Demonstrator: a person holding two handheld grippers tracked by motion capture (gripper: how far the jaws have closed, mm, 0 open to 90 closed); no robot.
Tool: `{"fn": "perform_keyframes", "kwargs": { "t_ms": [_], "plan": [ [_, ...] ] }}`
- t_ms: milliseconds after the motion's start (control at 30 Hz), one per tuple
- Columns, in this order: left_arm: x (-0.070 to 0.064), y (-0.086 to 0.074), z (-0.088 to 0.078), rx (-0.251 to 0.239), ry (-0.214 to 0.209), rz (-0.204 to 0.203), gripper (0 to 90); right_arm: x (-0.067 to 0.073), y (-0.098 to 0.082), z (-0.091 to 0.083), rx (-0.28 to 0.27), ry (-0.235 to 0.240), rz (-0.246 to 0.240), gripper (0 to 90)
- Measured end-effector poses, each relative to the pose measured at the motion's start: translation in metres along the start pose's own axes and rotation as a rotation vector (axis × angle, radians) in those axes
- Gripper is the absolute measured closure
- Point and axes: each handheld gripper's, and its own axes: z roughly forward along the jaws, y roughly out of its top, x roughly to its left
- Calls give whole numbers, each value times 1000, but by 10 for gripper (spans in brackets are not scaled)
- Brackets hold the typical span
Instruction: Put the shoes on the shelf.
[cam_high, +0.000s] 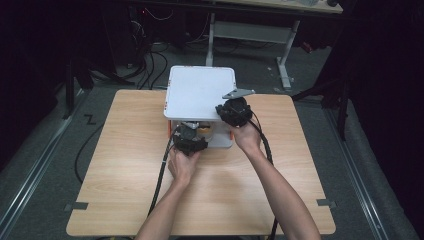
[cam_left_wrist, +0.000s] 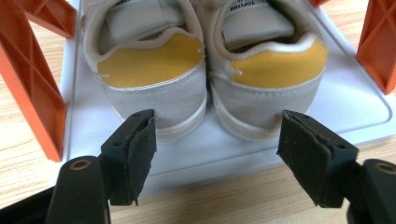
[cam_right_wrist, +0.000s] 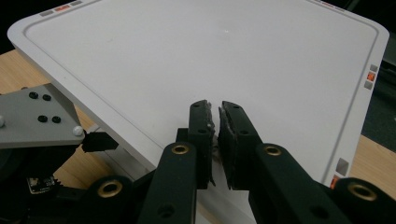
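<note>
Black jaws of the left tongs (cam_left_wrist: 217, 154) stand released at the bottom of the left gripper view, spread wide just short of the heels of a pair of shoes (cam_left_wrist: 205, 79), grey with yellow heel patches. Those shoes sit side by side on the lower white shelf (cam_left_wrist: 364, 112) of a small rack, between orange posts (cam_left_wrist: 28, 88). Right tongs (cam_right_wrist: 215, 140) are clenched on nothing, over the rack's white top shelf (cam_right_wrist: 187, 56). High view: rack at upper centre of the counter (cam_high: 125, 200).
</note>
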Motion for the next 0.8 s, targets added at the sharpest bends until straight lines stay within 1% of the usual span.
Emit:
{"fn": "perform_keyframes", "kwargs": {
  "t_ms": [33,100,133,167,200,233,267,300,367,467,500,567,600,633,700,733,767,800],
  "plan": [
    [1,0,-1,2,-1,2,281,-1,0,0,-1,9,6,811],
    [3,0,-6,-3,-16,2,281,-2,1,0,-3,25,22,741],
    [3,0,-6,-3,-16,2,286,-3,1,-1,1,35,30,725],
    [4,-1,-11,6,-47,13,291,-2,2,-1,10,29,24,708],
    [4,-1,-11,6,-47,13,293,-1,3,-1,15,21,14,696],
    [4,-2,-14,5,-45,17,293,-1,3,-1,15,21,14,696],
    [6,-4,-21,-7,-63,17,303,1,4,-3,21,13,10,669],
    [7,-5,-25,-13,-74,14,303,2,5,-4,13,10,10,661],
    [10,-6,-32,-25,-89,24,304,2,4,-9,-7,10,6,648],
    [16,-8,-43,-24,-104,61,302,0,2,-19,-26,20,18,631],
    [18,-8,-47,-27,-104,65,301,-1,0,-23,-30,22,27,624],
    [23,-8,-55,-32,-107,62,297,-5,-6,-30,-47,36,50,610],
    [23,-8,-55,-32,-107,62,297,-7,-9,-34,-49,44,59,603],
    [29,-10,-65,-51,-116,53,299,-8,-13,-37,-50,47,64,597],
    [34,-12,-72,-68,-132,40,299,-12,-19,-42,-40,44,64,588],
    [34,-12,-72,-68,-132,40,300,-12,-19,-42,-40,44,64,588],
    [38,-14,-78,-82,-144,33,303,-15,-26,-49,-52,49,69,583],
    [39,-14,-81,-85,-151,34,305,-16,-28,-52,-56,48,68,582]
  ]
}}
